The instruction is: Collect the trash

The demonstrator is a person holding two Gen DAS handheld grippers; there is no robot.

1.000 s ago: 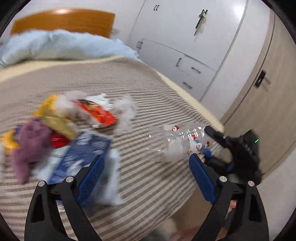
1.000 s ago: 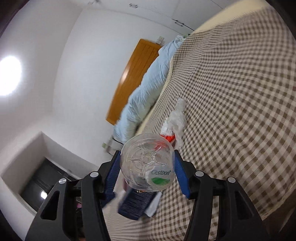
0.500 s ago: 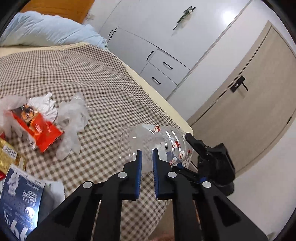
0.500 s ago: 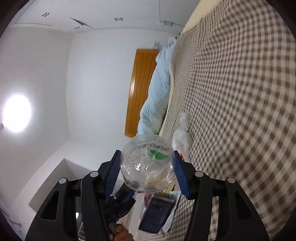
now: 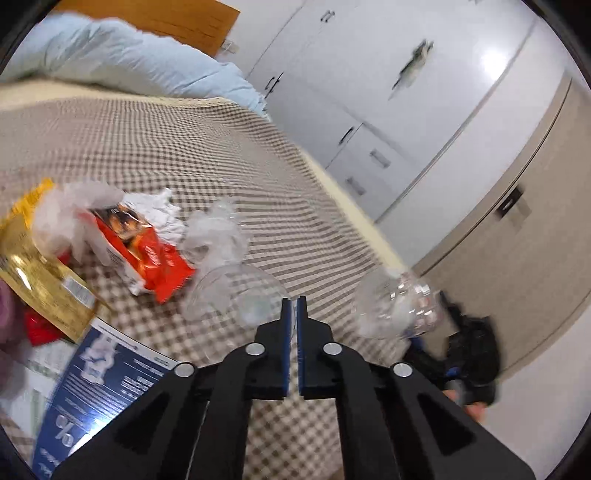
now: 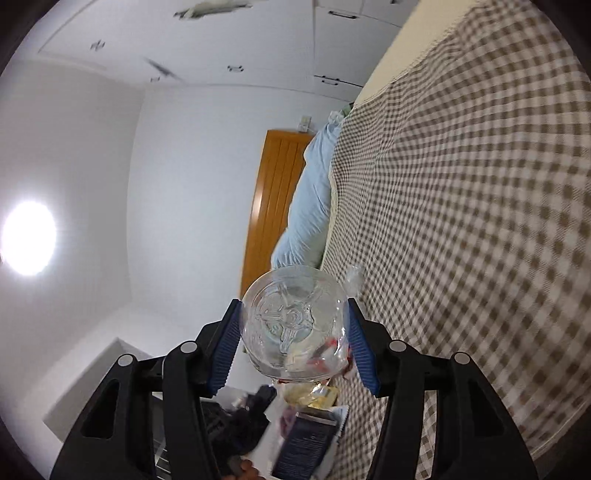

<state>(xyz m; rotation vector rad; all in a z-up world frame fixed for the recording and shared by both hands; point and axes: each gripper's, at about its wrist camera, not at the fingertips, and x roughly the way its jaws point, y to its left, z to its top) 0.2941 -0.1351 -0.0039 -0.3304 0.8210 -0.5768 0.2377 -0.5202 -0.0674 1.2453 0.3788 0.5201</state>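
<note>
Bottle [image 6: 295,325] between right gripper [image 6: 293,345] fingers [image 6: 225,345]

Brown-checked bedspread [image 5: 207,155], red wrapper [image 5: 155,258]

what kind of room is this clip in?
Almost certainly a bedroom. A bed with a checked cover fills most of the view, a pale blue duvet is bunched against a wooden headboard, and white built-in wardrobes line the wall beside a door.

Wrappers [image 5: 140,251] on bed [image 5: 184,147] (left of bottle [image 5: 397,310])
</note>
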